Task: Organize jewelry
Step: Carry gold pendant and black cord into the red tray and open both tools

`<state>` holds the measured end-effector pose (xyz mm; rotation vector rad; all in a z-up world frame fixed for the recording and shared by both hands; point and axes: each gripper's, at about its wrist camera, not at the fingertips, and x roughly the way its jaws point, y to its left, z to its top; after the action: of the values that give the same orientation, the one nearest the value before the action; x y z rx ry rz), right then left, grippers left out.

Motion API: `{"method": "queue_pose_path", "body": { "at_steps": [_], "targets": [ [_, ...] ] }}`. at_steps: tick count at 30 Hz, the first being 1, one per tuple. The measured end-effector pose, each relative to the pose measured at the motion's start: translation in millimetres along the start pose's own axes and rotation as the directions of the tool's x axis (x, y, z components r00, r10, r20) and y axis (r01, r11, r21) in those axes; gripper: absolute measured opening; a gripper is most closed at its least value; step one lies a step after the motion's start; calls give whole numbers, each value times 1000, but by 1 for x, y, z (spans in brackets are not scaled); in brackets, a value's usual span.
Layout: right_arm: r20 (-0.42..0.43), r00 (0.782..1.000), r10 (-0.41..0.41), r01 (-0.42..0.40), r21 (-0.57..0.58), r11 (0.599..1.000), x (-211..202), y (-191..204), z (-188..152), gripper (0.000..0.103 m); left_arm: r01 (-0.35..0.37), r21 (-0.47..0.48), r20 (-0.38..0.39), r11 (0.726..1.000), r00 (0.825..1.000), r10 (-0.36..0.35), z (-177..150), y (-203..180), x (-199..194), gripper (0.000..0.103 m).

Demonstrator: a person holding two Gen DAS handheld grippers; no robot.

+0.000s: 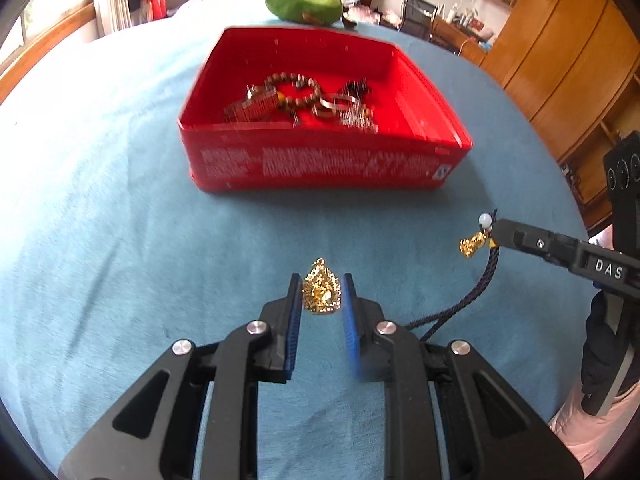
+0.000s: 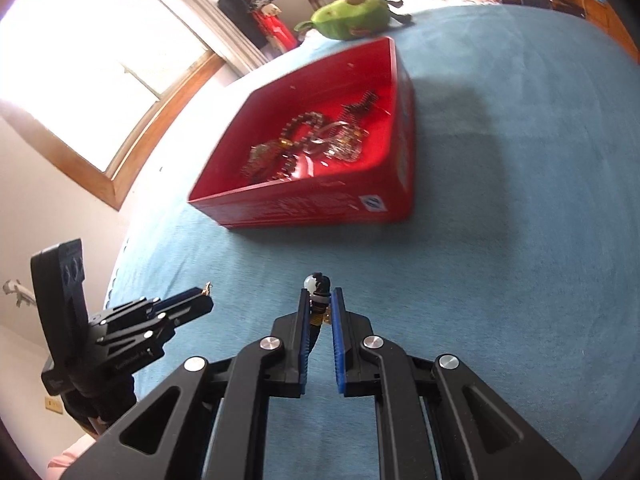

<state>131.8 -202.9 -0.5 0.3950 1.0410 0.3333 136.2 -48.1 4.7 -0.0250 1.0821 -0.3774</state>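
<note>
A red tin box (image 1: 320,160) (image 2: 320,208) stands open on the blue cloth, holding a bead bracelet (image 1: 294,88), rings and chains. My left gripper (image 1: 321,288) is shut on a gold pendant (image 1: 321,291), held just above the cloth in front of the box. My right gripper (image 2: 320,300) is shut on a dark cord necklace (image 2: 318,300) with a white bead (image 1: 485,220) and a gold charm (image 1: 472,245). Its cord (image 1: 468,300) hangs down to the cloth. The right gripper shows at the right of the left wrist view (image 1: 496,230).
A green avocado plush (image 1: 306,2) (image 2: 354,16) lies behind the box. The blue cloth (image 1: 100,200) covers a bed. A window (image 2: 92,72) is to the left, wooden wardrobes (image 1: 560,60) to the right. The left gripper (image 2: 200,300) appears left in the right wrist view.
</note>
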Motion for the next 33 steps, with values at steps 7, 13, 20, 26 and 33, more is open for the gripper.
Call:
{"method": "queue_pose_path", "body": {
  "at_steps": [7, 13, 20, 26, 33],
  "targets": [
    [33, 999, 3, -2, -48, 999, -20, 24, 26, 10, -5, 15, 44, 1000, 999, 4, 29, -1, -18, 18],
    [62, 998, 12, -8, -68, 998, -43, 38, 59, 10, -10, 16, 75, 1000, 997, 9, 63, 2, -31, 18],
    [110, 993, 41, -32, -81, 996, -60, 59, 121, 10, -33, 12, 103, 999, 994, 32, 112, 4, -38, 18],
    [121, 993, 7, 0, -63, 998, -33, 56, 166, 10, -44, 16, 94, 999, 995, 43, 155, 7, -18, 18],
    [43, 999, -24, 26, -30, 999, 41, 29, 181, 10, -30, 6, 59, 1000, 998, 29, 177, 17, 33, 18]
  ]
}}
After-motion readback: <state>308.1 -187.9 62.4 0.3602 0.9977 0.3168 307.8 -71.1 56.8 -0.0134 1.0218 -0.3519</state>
